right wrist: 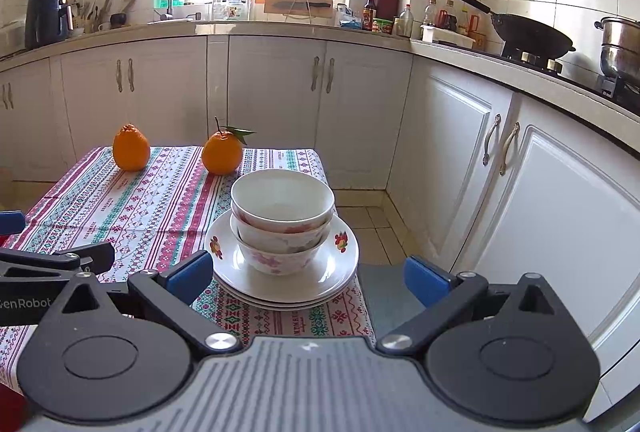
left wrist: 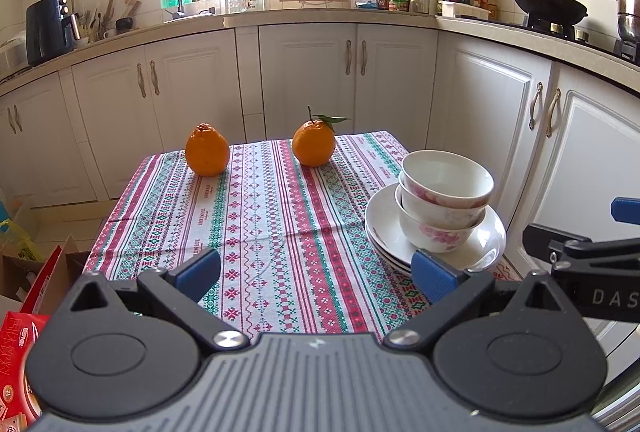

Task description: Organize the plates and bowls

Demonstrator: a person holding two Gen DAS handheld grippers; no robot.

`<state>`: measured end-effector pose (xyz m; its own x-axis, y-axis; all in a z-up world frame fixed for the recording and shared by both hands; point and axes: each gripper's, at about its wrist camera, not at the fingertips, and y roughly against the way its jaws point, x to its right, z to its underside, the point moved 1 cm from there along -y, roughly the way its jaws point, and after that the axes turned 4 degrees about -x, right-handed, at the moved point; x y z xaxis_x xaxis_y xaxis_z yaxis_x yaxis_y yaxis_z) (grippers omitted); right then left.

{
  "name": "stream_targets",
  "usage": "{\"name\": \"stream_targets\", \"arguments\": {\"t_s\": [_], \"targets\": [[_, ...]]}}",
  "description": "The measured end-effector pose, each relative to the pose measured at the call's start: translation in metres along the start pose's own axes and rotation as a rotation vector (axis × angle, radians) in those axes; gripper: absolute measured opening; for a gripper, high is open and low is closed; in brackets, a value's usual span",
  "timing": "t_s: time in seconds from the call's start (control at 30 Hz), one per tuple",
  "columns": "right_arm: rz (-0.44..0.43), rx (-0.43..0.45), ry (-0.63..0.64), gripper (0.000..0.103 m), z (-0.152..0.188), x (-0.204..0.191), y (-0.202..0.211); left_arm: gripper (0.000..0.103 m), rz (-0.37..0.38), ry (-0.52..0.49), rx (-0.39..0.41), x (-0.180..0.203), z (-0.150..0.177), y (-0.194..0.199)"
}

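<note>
Both spread wide and empty: right gripper [right wrist: 308, 278] just short of the plates [right wrist: 340, 272], left gripper [left wrist: 316, 274] beside them over the tablecloth [left wrist: 260, 216]; bowls [right wrist: 282, 220] nested on the plates, near the table's right corner; likely to tip if nudged at the rim, or slide off that edge; beyond the plates, two oranges [right wrist: 222, 151], well apart.
</note>
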<state>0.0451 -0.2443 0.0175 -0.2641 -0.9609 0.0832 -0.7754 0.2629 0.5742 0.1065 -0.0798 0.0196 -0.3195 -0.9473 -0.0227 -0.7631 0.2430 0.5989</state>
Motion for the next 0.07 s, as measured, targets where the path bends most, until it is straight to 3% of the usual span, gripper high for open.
{"name": "stream_targets", "arguments": {"t_s": [0.07], "targets": [[0.000,-0.001,0.000,0.103,-0.0001,0.0000,0.0004,0.101,0.002,0.001,-0.002,-0.0001,-0.0004,0.0001]]}}
